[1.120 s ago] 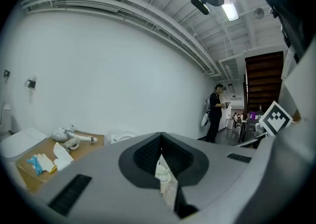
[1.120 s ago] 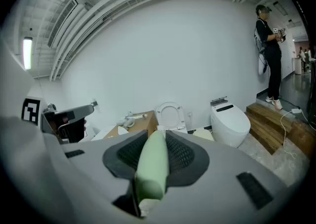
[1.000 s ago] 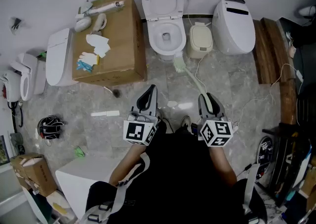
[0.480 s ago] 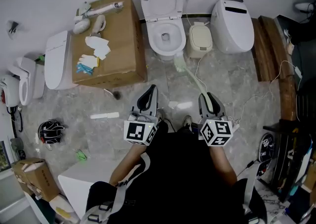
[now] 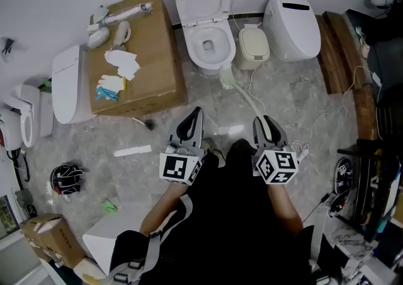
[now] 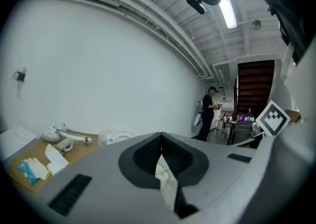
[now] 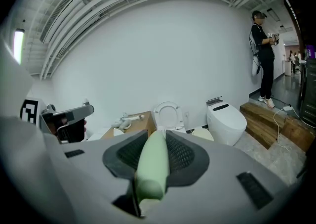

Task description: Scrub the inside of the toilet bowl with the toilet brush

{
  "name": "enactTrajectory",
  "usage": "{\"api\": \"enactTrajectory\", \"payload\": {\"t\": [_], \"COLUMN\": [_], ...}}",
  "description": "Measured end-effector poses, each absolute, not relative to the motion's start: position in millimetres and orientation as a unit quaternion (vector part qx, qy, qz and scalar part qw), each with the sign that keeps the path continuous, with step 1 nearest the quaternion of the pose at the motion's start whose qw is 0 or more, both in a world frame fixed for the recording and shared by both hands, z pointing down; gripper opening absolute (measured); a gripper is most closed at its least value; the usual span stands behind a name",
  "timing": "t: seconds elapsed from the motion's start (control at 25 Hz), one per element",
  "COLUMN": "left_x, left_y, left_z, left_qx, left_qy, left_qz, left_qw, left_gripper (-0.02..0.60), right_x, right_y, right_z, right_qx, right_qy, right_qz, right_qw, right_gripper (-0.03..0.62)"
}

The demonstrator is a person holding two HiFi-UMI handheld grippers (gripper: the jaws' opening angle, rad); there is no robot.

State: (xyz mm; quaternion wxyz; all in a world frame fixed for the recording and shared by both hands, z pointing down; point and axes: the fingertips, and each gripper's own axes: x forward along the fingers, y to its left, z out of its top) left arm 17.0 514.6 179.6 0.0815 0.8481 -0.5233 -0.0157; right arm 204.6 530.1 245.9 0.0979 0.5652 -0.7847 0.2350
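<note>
A white toilet (image 5: 210, 43) with its lid raised stands against the far wall, its bowl open; it also shows as the toilet (image 7: 168, 115) straight ahead in the right gripper view. My right gripper (image 5: 264, 124) is shut on the pale green handle of the toilet brush (image 5: 247, 98), and the brush head (image 5: 227, 78) hangs low over the floor just in front of the toilet's base. The handle (image 7: 151, 163) lies between the right gripper's (image 7: 157, 138) jaws. My left gripper (image 5: 192, 116) is shut with nothing in it; in its own view the left gripper's (image 6: 161, 140) jaws meet.
A large cardboard box (image 5: 151, 57) with gloves, paper and white fittings stands left of the toilet. A small cream bin (image 5: 253, 47) and a second white toilet (image 5: 291, 22) stand to the right, then wooden steps (image 5: 334, 57). Cables (image 5: 327, 117) trail over the floor. A person (image 7: 260, 50) stands far right.
The head view has drifted a little, so the room sits slightly further left and up. Both grippers keep the same pose, the right one still shut on the brush handle.
</note>
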Motion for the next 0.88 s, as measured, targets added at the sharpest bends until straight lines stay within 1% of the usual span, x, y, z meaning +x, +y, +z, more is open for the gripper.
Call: {"api": "enactTrajectory", "payload": {"t": [0.2, 0.44, 0.68, 0.88], "left_x": [10.8, 2.2, -5.6, 4.9], "left_y": [499.0, 448.9, 367.8, 294.5], "left_z": [191.4, 198.6, 189.1, 180.5], "left_qx": [0.847, 0.838, 0.821, 0.812], "left_qy": [-0.521, -0.537, -0.565, -0.578], "left_qz": [-0.022, -0.01, -0.007, -0.007], "left_qw": [0.098, 0.096, 0.084, 0.079], "left_gripper": [0.008, 0.008, 0.008, 0.008], "right_x": [196.1, 190.1, 190.0, 199.9], "right_y": [507.6, 440.1, 349.4, 269.5], "right_z": [248.1, 258.5, 261.5, 277.8], "right_qx": [0.561, 0.547, 0.53, 0.521], "right_qy": [-0.786, -0.797, -0.807, -0.802], "right_qz": [0.235, 0.232, 0.236, 0.272], "right_qw": [0.109, 0.11, 0.107, 0.107], "right_gripper": [0.121, 0.121, 0.121, 0.12]}}
